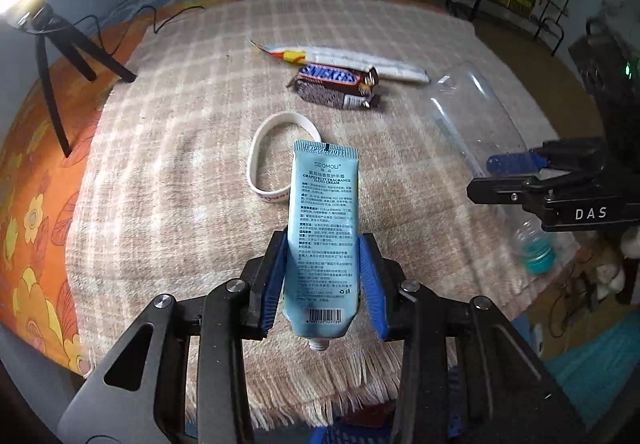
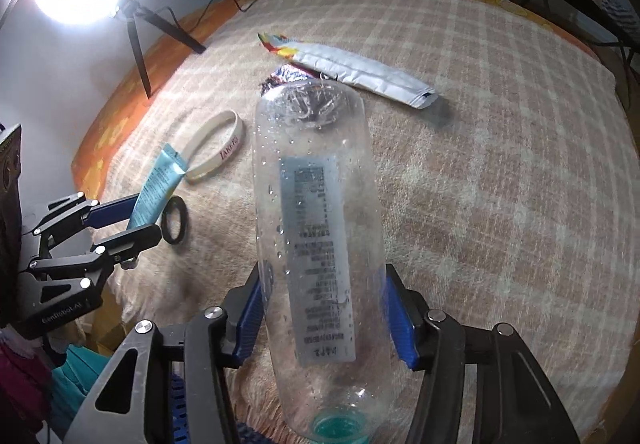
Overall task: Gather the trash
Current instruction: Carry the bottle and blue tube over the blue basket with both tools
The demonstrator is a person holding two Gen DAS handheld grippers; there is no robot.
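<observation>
Left gripper [image 1: 323,276] pinches hand-cream tube [image 1: 322,228] above blanket's fringed near edge [image 1: 320,376]. Right gripper [image 2: 323,320] clamps clear bottle [image 2: 316,212]. Snickers wrapper [image 1: 338,86] and wristband [image 1: 272,168] lie mid-blanket, open cloth around.

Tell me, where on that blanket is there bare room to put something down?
Bare: the blanket right of the bottle, and the strip between wristband and tripod. Crowded: the middle, with Snickers wrapper, white packet and black ring.

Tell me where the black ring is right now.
In the right wrist view, the black ring lies flat on the checked blanket, at left, just beyond the left gripper, near the white wristband.
</observation>
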